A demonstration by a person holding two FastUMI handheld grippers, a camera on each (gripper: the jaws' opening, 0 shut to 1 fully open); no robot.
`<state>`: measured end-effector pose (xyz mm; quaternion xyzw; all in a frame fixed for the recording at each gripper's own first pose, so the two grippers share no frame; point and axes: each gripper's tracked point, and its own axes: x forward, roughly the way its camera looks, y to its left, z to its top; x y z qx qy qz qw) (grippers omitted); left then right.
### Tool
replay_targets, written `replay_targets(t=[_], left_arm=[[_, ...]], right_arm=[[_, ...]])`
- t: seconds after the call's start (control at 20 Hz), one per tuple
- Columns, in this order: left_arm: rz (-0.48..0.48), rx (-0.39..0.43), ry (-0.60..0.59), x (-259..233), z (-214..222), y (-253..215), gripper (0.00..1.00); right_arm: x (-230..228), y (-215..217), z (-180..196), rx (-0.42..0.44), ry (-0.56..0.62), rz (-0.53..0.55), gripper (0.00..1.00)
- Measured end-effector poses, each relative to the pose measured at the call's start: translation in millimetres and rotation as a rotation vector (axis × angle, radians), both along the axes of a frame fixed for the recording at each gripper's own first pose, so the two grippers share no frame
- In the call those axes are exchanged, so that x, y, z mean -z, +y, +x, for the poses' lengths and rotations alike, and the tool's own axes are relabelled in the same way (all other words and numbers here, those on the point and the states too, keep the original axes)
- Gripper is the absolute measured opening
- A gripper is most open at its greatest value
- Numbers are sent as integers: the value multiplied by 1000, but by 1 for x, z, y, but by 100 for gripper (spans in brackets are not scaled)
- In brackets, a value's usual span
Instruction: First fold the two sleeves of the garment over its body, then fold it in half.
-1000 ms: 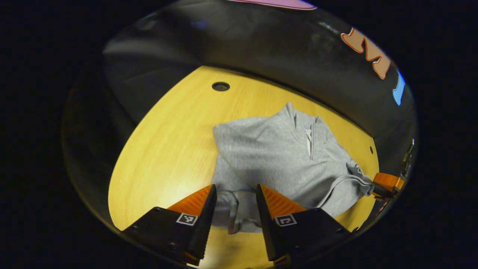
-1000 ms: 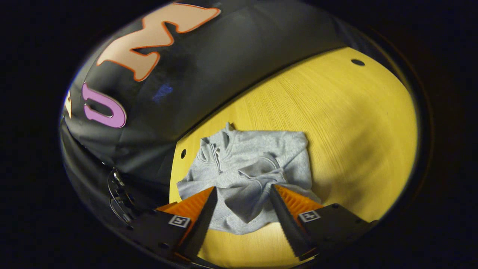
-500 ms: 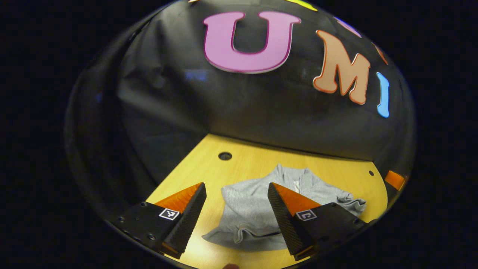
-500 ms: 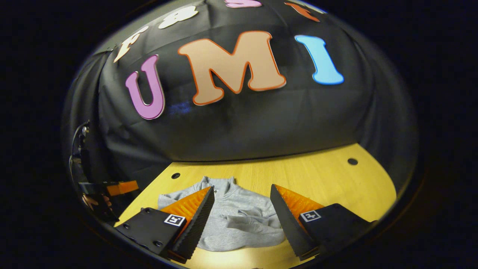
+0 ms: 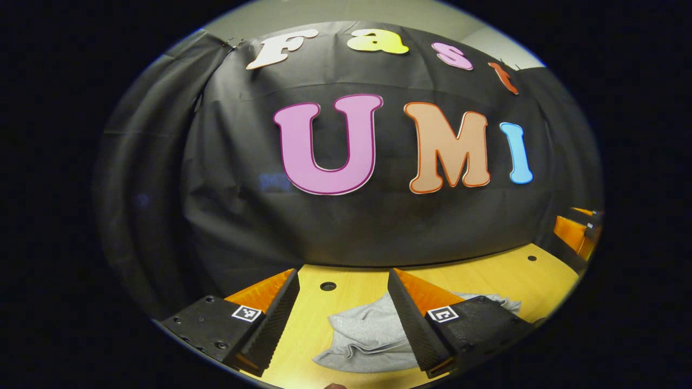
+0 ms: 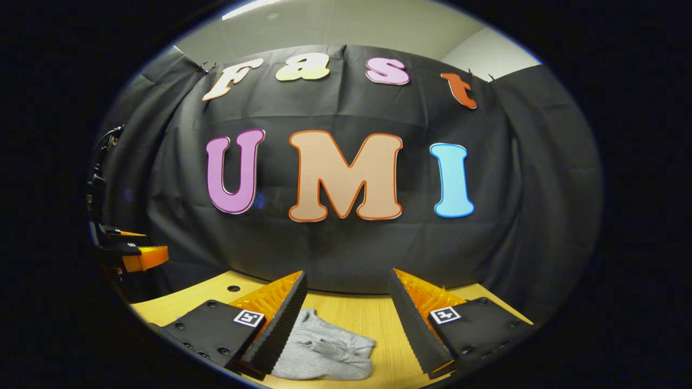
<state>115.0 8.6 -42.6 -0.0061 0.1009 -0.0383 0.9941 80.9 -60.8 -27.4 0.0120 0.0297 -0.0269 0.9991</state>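
The grey zip-neck garment point(image 5: 367, 337) lies bunched on the wooden table point(image 5: 486, 278), low in the left gripper view, partly behind one finger. In the right gripper view the same garment point(image 6: 324, 354) shows as a folded heap between the fingers. My left gripper point(image 5: 343, 278) is open, raised above the cloth, holding nothing. My right gripper point(image 6: 348, 278) is open too, lifted off the table with an empty gap. The right gripper point(image 5: 576, 235) appears at the far right edge of the left gripper view; the left gripper point(image 6: 138, 256) shows at the left edge of the right gripper view.
The black cloth wall point(image 6: 346, 254) stands close behind the table's far edge. Small round holes point(image 5: 327, 286) sit in the tabletop near that edge. A pale room wall point(image 6: 335, 24) shows above the cloth.
Both grippers have risen and tilted up from the garment, so the views swung from the tabletop to the cloth wall. The garment has dropped to the bottom of both views.
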Motion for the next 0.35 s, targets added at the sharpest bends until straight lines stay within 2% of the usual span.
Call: replay_targets(t=[0.35], left_arm=[[-6, 13, -35, -22, -18, -1, 95]], right_arm=[[-15, -8, -10, 27, -59, 0, 97]])
